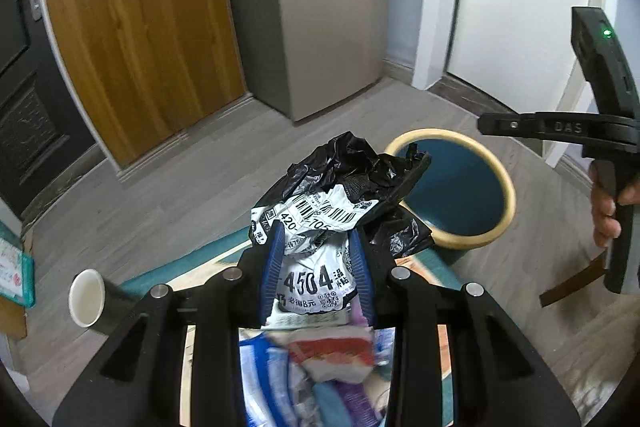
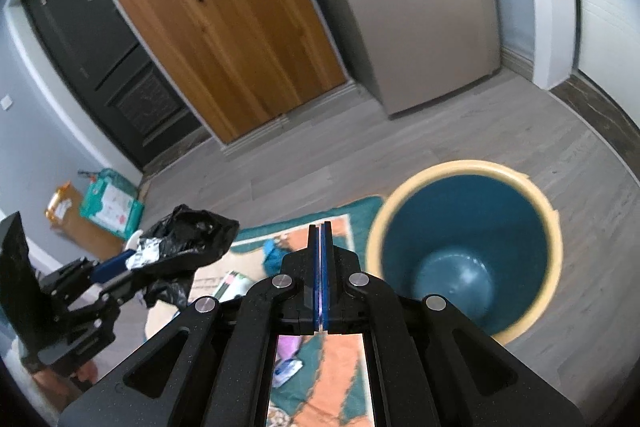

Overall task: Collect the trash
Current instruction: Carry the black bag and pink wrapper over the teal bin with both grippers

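The crumpled black plastic bag (image 1: 348, 183), with its white shipping label bearing barcodes and printed digits, was clamped between the blue pads of the left tool (image 1: 318, 263), held in the air above the mat (image 2: 340, 367) and just beside the bin (image 2: 464, 247). The bin, blue inside with a cream rim, stood on the grey floor at the mat's corner, and its inside showed nothing in it as far as the right wrist view reached. So, as I judge it, the task was early: one piece of trash was picked up but not yet dropped in, and the carry to the bin's mouth and the release were left.

The right tool (image 2: 322, 275) had its fingers pressed together with nothing between them, pointing down toward the mat right beside the bin.

Counted out from the bin: one bag in hand; on the mat, a few small packets or wrappers, at least two, too blurred to name; one paper cup (image 1: 88, 297), lying on its side at the mat's far edge from the bin, probably also to be collected. Further off from the bin, near the dark door, lay one green-edged package (image 2: 110, 207) and one orange one (image 2: 60, 207). Behind the bin stood one wooden cabinet (image 2: 228, 27).
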Available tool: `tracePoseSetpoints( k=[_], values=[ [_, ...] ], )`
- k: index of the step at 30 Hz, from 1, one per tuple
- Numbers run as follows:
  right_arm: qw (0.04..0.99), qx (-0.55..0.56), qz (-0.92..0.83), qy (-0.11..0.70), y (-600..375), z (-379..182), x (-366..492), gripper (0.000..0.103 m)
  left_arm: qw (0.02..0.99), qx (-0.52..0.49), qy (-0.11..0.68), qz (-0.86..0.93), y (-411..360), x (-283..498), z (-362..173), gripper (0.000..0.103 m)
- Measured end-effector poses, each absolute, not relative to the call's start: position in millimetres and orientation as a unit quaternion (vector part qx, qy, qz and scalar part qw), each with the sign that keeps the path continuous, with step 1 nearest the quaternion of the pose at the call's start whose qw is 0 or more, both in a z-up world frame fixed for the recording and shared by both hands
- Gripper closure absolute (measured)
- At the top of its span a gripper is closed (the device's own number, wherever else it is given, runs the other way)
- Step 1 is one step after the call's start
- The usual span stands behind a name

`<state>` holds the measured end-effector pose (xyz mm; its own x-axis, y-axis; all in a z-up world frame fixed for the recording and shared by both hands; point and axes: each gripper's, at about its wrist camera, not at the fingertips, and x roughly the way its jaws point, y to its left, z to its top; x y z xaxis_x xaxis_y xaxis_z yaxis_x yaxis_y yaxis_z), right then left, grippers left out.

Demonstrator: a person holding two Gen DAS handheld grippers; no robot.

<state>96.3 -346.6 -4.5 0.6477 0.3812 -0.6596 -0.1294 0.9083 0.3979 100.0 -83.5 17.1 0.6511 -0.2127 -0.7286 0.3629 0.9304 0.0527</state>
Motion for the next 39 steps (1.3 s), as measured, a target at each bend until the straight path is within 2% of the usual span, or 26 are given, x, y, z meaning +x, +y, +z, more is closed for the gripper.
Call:
tracePoseSetpoints(
  k=[10, 14, 19, 23, 25, 29, 34, 35, 36, 37, 39],
  values=[
    [0.876, 0.237, 0.118, 0.403, -400, -28, 106, 0.101, 0.894, 0.117, 0.388, -0.191, -137, 105, 8, 0.071],
    [0.872, 0.211, 0.132, 0.421, -389, -38, 108, 0.101, 0.898, 0.108, 0.390, -0.174, -122, 104, 6, 0.071],
    [0.834, 0.171, 0.159, 0.499, -334, -83, 121, 0.099, 0.901, 0.096, 0.401, -0.135, -85, 108, -4, 0.071],
    [0.812, 0.142, 0.169, 0.540, -292, -117, 129, 0.061, 0.903, 0.090, 0.404, -0.118, -64, 108, -8, 0.071],
    [0.800, 0.141, 0.175, 0.556, -278, -131, 132, 0.060, 0.903, 0.087, 0.406, -0.115, -54, 108, -11, 0.071],
    [0.785, 0.148, 0.181, 0.574, -261, -150, 138, 0.047, 0.901, 0.086, 0.410, -0.114, -43, 107, -17, 0.071],
    [0.779, 0.137, 0.181, 0.584, -245, -161, 144, 0.046, 0.899, 0.079, 0.414, -0.120, -39, 109, -23, 0.071],
    [0.777, 0.135, 0.185, 0.587, -242, -164, 145, 0.050, 0.898, 0.079, 0.415, -0.120, -40, 114, -22, 0.071],
    [0.774, 0.136, 0.190, 0.589, -241, -165, 145, 0.067, 0.898, 0.079, 0.415, -0.121, -40, 115, -22, 0.071],
    [0.772, 0.136, 0.195, 0.590, -239, -166, 146, 0.077, 0.898, 0.080, 0.415, -0.121, -40, 115, -22, 0.071],
    [0.774, 0.135, 0.200, 0.585, -237, -163, 145, 0.087, 0.898, 0.080, 0.414, -0.122, -41, 114, -20, 0.071]
  ],
)
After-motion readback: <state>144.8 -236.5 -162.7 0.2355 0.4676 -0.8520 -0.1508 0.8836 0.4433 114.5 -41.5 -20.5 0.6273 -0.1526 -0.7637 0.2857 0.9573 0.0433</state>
